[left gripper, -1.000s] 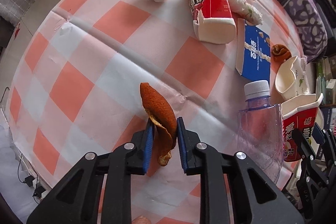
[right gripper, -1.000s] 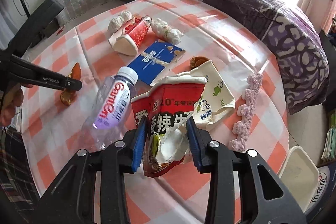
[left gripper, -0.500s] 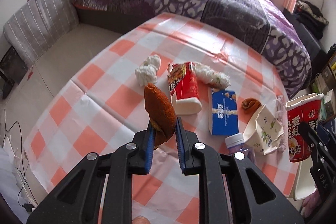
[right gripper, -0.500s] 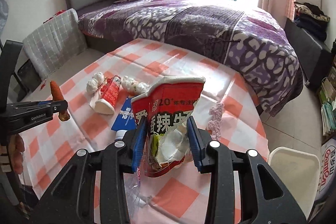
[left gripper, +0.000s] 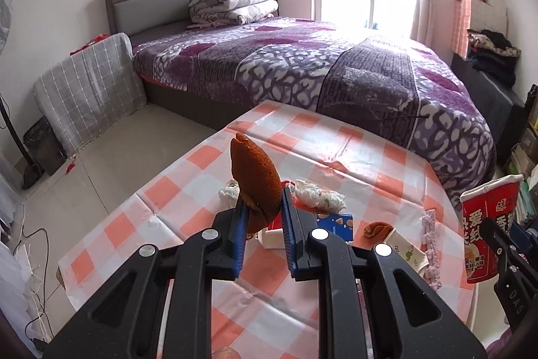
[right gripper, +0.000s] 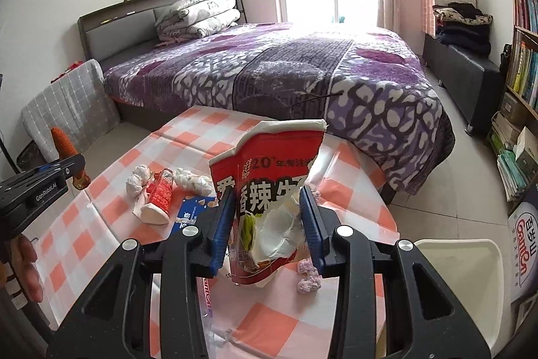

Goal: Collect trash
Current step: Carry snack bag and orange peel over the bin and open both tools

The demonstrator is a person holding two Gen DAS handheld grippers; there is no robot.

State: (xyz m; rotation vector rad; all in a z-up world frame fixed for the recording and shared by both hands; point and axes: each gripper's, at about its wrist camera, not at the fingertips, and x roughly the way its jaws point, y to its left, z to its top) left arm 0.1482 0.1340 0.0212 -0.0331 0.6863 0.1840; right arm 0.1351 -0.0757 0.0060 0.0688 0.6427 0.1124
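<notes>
My left gripper (left gripper: 261, 207) is shut on a dried orange peel (left gripper: 254, 177), held upright above the checked table (left gripper: 353, 153). The peel and that gripper also show at the left edge of the right wrist view, peel (right gripper: 64, 143). My right gripper (right gripper: 267, 207) is shut on a crushed red instant-noodle cup (right gripper: 269, 184), lifted over the table; the cup (left gripper: 487, 224) appears at the right edge of the left wrist view. Still on the cloth lie crumpled tissues (right gripper: 138, 180), a red wrapper (right gripper: 161, 190), a blue carton (right gripper: 191, 211) and another peel (left gripper: 378, 228).
A white bin (right gripper: 460, 278) stands on the floor at the table's right. A purple bed (right gripper: 285, 69) lies beyond the table. A bookshelf (right gripper: 524, 56) and bench fill the right wall. A folded grey mat (left gripper: 87, 90) leans at the left. A hand (right gripper: 27, 264) shows lower left.
Both grippers have risen and tilted up from the table, carrying the orange peel and the noodle cup; the views now take in the bed and window instead of mostly tabletop.
</notes>
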